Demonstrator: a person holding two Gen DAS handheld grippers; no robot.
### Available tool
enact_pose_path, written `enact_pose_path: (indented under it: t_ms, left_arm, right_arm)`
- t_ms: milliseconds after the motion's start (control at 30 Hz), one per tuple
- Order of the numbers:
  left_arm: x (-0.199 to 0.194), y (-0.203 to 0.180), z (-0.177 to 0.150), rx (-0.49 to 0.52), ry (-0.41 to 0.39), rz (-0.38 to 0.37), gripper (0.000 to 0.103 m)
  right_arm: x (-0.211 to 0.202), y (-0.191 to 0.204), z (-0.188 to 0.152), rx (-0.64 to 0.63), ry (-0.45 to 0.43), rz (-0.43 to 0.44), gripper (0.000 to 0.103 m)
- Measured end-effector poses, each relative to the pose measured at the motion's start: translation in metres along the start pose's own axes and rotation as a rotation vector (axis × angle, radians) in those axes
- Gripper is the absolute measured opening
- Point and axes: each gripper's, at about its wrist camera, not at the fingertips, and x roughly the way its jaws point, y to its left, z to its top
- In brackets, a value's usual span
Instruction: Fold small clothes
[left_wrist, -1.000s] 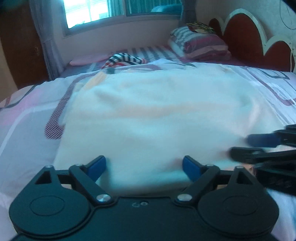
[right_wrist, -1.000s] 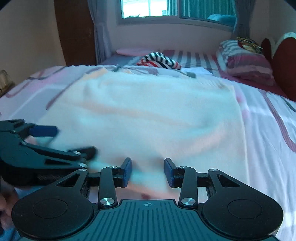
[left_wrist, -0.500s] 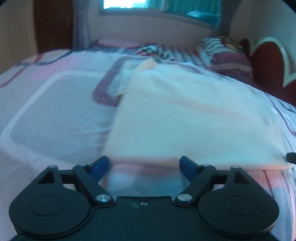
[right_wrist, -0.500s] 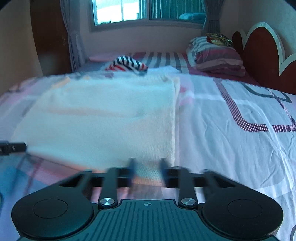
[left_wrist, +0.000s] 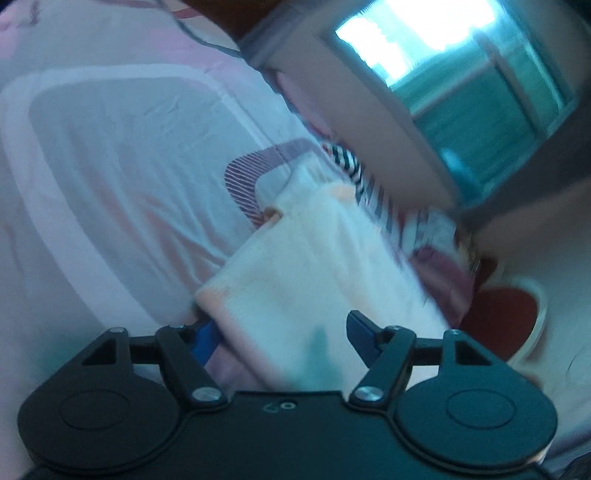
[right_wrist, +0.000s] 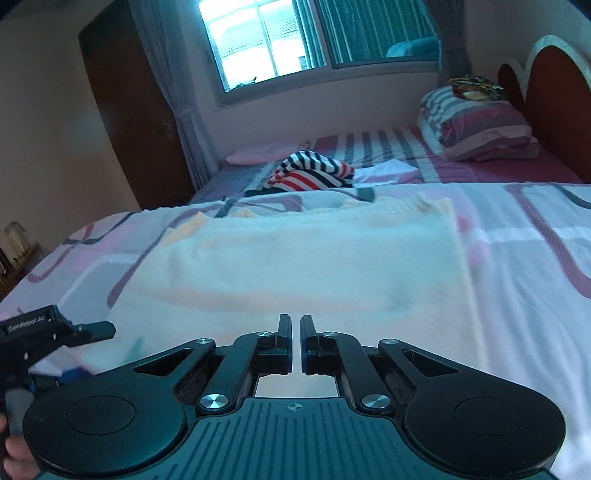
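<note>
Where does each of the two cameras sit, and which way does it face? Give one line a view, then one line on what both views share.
Left wrist: on the left gripper, rolled sideways, looking along its open fingers across the cream garment to the window.
Right wrist: on the right gripper, level, fingers almost shut, facing over the garment to the window; the left gripper and a bit of hand show at lower left.
Shared: garment, striped clothing, window, headboard, patterned bedsheet.

left view motion-blurred | white cloth (left_wrist: 314, 266) near edge hidden behind left gripper (left_wrist: 284, 332); right gripper (right_wrist: 294, 343) grip unclear
</note>
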Motion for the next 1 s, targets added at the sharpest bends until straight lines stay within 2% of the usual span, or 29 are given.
enact_pose_path:
  t_ms: [133,200,267,333,367,400,500,533,600,700,733,800,833,900,967,1000]
  left_arm:
    - [-0.003,0.009,-0.010,-0.153,-0.070,-0.024,0.062]
    - [0.005,0.004,-0.007,-0.125,-0.084,-0.011,0.058]
    - [0.019,0.002,0.002,-0.115,-0.090,-0.008,0.048]
    - [0.034,0.002,0.010,-0.107,-0.084,-0.002,0.028]
    - [0.039,0.002,0.012,-0.099,-0.087,0.004,0.023]
    - [0.042,0.001,0.013,-0.081,-0.090,0.014,0.020]
    - [0.039,0.003,0.008,-0.050,-0.112,-0.001,0.018]
    - [0.038,0.004,0.007,-0.044,-0.112,0.004,0.006]
    - [0.029,0.008,0.005,-0.086,-0.116,-0.022,0.006]
    - [0.020,0.002,0.003,-0.069,-0.143,-0.042,0.006]
    - [0.020,0.002,0.001,-0.071,-0.147,-0.037,0.010]
    - [0.023,0.005,-0.004,-0.100,-0.136,-0.027,0.027]
    - [0.024,0.008,-0.007,-0.119,-0.140,-0.033,0.027]
    - [0.025,0.006,-0.008,-0.098,-0.146,-0.025,0.027]
    - [0.027,0.003,-0.003,-0.078,-0.129,-0.002,0.017]
    - [0.029,0.004,0.000,-0.069,-0.119,0.021,0.006]
  right_arm:
    - [0.024,0.002,0.011,-0.014,0.003,0.026,0.003]
    - [0.035,0.002,0.015,-0.020,-0.004,0.045,0.003]
    - [0.048,0.002,0.019,-0.025,0.000,0.057,0.003]
    - [0.061,0.002,0.021,-0.030,-0.001,0.067,0.000]
    - [0.066,0.002,0.021,-0.032,-0.003,0.074,0.000]
    - [0.071,0.002,0.020,-0.030,0.000,0.080,0.000]
    - [0.087,0.001,0.014,-0.024,0.026,0.079,0.000]
    - [0.089,-0.001,0.011,-0.021,0.026,0.075,0.000]
    - [0.088,-0.004,0.009,-0.012,0.017,0.076,0.000]
    - [0.080,-0.003,0.014,0.003,-0.003,0.091,0.000]
    - [0.078,-0.003,0.015,0.008,-0.012,0.106,0.000]
    - [0.083,-0.002,0.015,0.009,0.022,0.110,0.000]
    - [0.086,-0.001,0.014,0.003,0.043,0.097,0.000]
    - [0.084,-0.001,0.013,0.013,0.029,0.103,0.000]
    - [0.081,-0.002,0.013,0.027,0.014,0.121,0.000]
    - [0.082,-0.002,0.012,0.024,0.019,0.121,0.000]
